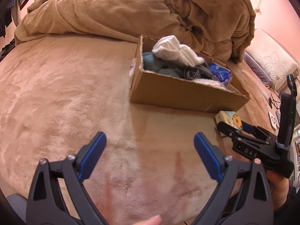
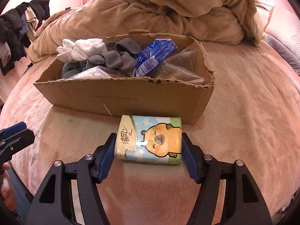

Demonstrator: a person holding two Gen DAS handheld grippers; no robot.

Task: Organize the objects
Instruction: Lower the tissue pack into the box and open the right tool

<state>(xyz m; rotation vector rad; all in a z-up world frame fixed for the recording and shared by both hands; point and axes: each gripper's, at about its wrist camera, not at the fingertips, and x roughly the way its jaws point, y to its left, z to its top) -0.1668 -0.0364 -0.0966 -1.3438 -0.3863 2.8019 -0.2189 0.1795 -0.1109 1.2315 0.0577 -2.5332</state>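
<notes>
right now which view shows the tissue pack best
The right wrist view: the tissue pack lies whole and centred between the right hand-held gripper pads, in front of the box. The left wrist view shows only a corner of it behind that gripper.

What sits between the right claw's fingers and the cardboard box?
Only the tissue pack, lying on the bedspread just before the cardboard box, flanked by the right claw; right wrist view.

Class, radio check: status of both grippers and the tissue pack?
Left gripper open, empty. Right gripper astride tissue pack, grip unclear. Cardboard box just behind, nothing blocking.
</notes>
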